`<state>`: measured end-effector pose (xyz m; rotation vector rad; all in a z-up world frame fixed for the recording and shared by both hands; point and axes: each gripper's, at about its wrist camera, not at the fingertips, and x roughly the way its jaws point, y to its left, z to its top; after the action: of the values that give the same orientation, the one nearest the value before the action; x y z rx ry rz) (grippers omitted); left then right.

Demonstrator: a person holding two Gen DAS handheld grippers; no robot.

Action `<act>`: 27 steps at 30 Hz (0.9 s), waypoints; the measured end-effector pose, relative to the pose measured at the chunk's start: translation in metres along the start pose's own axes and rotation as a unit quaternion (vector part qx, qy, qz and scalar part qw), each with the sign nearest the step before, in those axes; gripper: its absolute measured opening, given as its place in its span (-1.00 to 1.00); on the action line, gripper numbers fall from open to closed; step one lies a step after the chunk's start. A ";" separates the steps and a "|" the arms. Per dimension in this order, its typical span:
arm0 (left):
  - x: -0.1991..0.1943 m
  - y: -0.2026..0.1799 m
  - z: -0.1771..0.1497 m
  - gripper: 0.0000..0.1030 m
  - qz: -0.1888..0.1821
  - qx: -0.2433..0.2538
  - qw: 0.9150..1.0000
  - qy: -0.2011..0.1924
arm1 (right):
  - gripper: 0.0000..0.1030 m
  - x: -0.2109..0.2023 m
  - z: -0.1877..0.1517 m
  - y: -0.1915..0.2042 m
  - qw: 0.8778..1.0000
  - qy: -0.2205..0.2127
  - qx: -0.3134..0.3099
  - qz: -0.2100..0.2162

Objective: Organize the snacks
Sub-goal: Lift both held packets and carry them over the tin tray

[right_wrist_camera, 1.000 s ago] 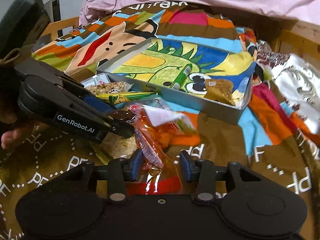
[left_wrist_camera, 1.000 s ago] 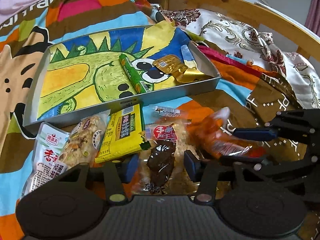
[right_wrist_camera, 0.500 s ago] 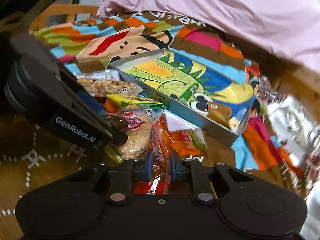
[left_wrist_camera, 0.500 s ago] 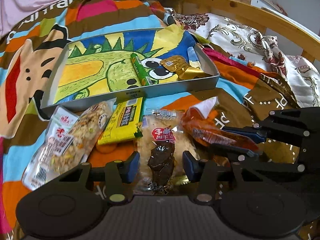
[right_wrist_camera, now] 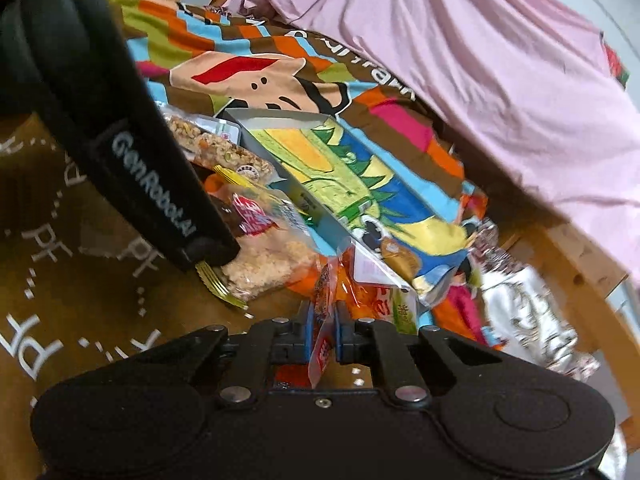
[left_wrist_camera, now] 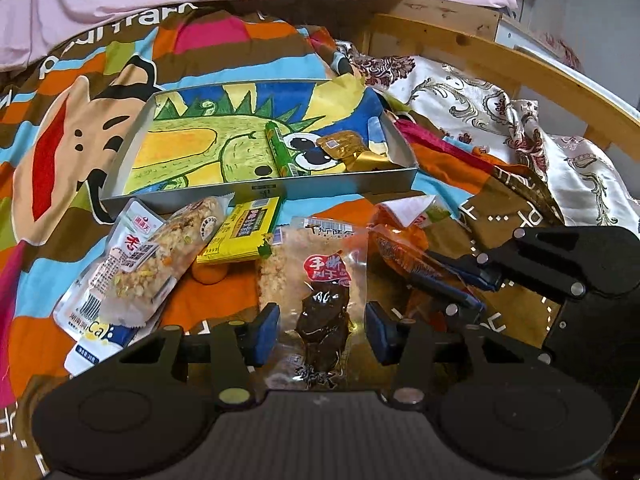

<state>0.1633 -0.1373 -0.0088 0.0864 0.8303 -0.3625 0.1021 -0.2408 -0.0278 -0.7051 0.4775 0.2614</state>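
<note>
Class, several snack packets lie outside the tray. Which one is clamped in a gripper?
The orange packet: the right gripper is shut on its end. The dark jerky packet only lies between the open left gripper fingers, unclamped.

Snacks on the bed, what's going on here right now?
The right gripper is shut on an orange packet, pinching its end. The left gripper is open, its fingers either side of a dark jerky packet lying on the blanket. The tray holds a green stick and a gold packet. A yellow packet and a nut bar lie outside it.
</note>
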 end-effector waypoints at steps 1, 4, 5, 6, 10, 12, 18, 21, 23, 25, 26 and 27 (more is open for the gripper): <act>-0.001 0.000 -0.001 -0.02 0.000 -0.003 1.000 -0.002 | -0.82 -0.001 -0.001 0.000 1.000 -0.002 -0.003 -0.006; -0.007 0.003 -0.002 -0.02 0.001 -0.012 1.000 -0.011 | -0.82 -0.004 -0.002 -0.001 1.000 -0.006 -0.007 -0.021; -0.009 0.005 -0.002 -0.02 0.003 -0.016 1.000 -0.016 | -0.82 -0.004 -0.002 -0.001 1.000 -0.007 -0.010 -0.026; -0.011 0.006 -0.001 -0.02 0.003 -0.019 1.000 -0.021 | -0.82 -0.004 -0.002 -0.001 0.999 -0.009 -0.013 -0.032; -0.019 0.011 0.002 -0.02 0.014 -0.026 0.999 -0.040 | -0.82 -0.006 -0.002 -0.002 0.998 -0.020 -0.025 -0.054; -0.021 0.012 0.005 -0.02 0.021 -0.028 0.998 -0.050 | -0.82 -0.007 -0.002 -0.002 0.997 -0.029 -0.035 -0.067; -0.024 0.015 0.023 -0.02 0.029 -0.029 0.996 -0.079 | -0.82 -0.003 0.009 -0.015 0.992 -0.059 -0.046 -0.101; -0.023 0.019 0.038 -0.02 0.028 -0.040 0.994 -0.095 | -0.82 0.006 0.016 -0.027 0.989 -0.079 -0.041 -0.120; -0.020 0.022 0.050 -0.02 0.030 -0.045 0.993 -0.105 | -0.82 0.015 0.018 -0.035 0.986 -0.089 -0.045 -0.133; -0.016 0.023 0.064 -0.02 0.032 -0.045 0.991 -0.118 | -0.82 0.025 0.019 -0.042 0.983 -0.096 -0.050 -0.147; -0.014 0.023 0.071 -0.02 0.033 -0.045 0.991 -0.125 | -0.82 0.032 0.021 -0.046 0.982 -0.098 -0.051 -0.153; -0.011 0.023 0.076 -0.02 0.034 -0.045 0.990 -0.131 | -0.82 0.038 0.022 -0.050 0.981 -0.101 -0.050 -0.159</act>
<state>0.2182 -0.1290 0.0496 -0.0172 0.5808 -0.2656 0.1616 -0.2594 -0.0046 -0.8319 0.1546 0.0553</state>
